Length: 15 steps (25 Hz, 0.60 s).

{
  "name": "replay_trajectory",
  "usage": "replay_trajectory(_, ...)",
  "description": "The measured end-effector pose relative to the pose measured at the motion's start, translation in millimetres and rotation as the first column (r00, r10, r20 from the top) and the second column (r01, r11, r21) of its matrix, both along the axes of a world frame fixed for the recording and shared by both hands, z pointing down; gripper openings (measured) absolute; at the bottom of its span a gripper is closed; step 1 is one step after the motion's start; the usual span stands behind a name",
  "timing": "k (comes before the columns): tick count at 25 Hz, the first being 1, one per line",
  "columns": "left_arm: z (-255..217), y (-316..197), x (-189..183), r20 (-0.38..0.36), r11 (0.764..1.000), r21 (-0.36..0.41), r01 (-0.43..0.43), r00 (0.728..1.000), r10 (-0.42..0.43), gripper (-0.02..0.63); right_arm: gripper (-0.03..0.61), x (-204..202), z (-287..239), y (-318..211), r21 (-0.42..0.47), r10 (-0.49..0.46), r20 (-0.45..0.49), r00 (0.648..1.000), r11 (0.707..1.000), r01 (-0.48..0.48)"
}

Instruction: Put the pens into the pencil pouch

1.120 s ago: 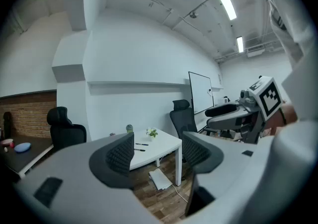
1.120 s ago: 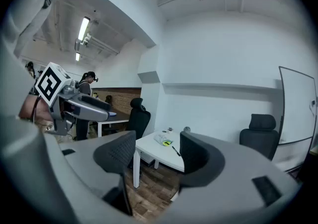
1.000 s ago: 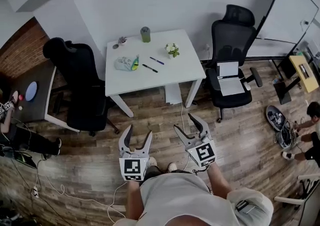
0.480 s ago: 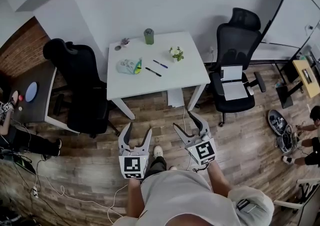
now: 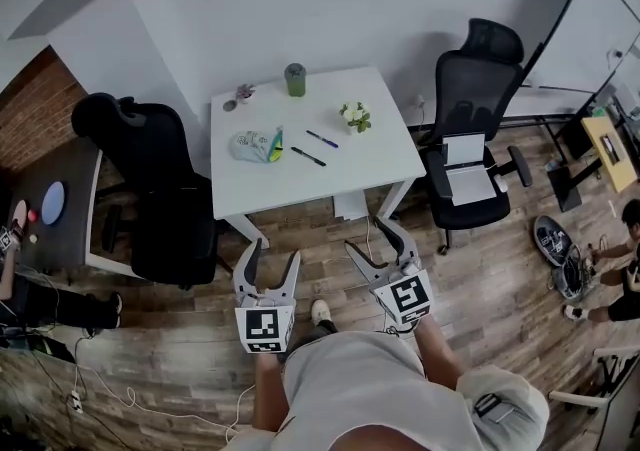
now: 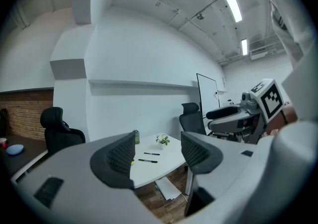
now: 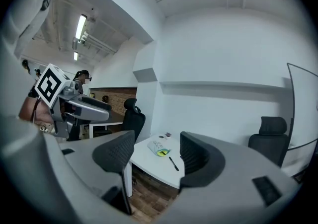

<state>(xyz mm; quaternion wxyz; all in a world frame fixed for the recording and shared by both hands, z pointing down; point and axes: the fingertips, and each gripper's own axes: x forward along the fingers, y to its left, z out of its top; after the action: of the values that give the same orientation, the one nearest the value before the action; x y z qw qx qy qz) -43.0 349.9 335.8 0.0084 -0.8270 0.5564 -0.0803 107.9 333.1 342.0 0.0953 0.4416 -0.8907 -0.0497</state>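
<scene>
**Pens and pouch on the table, both tongs released and well apart from them**

Two pens lay on the white table [image 5: 365,167]: a black pen [image 5: 308,156] near the middle and a blue pen [image 5: 322,139] just behind it, apart from each other. The pouch [image 5: 254,146] lay to their left, near the black pen's end but not touching it. Along the table's far side stood a green cup [image 5: 294,79]. A small plant [image 5: 355,117] stood to the right of the pens.

A black chair [image 5: 150,179] stood at the table's left end. Another chair [image 5: 478,99] stood at its right end with papers [image 5: 466,161] on the seat.

The left tongs [image 5: 275,250] and right tongs [image 5: 366,239] hung over the wood floor [image 5: 480,279], side by side, on the near side of the table and well apart from it. Both pointed toward the table. Each gripper view showed its jaws spread wide with nothing between them, only the distant table seen through the gap.
</scene>
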Motion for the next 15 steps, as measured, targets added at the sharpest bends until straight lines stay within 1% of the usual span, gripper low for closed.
replay_trajectory(6,4,-36,-17,-0.01,1.0,-0.001,-0.025,1.0,0.025,0.284,0.288,-17,3,-32,-0.001,0.022,-0.014,1.0,1.0,-0.022)
replay_trajectory(11,7,-64,-25,0.002,0.998,0.003,-0.068,0.998,0.068,0.285,0.288,-29,7,-56,-0.005,0.047,-0.016,0.999,0.999,-0.047)
replay_trajectory(15,9,-84,-31,-0.001,0.997,-0.003,-0.082,0.997,0.082,0.284,0.288,-36,13,-71,-0.022,0.061,-0.015,0.998,0.998,-0.062)
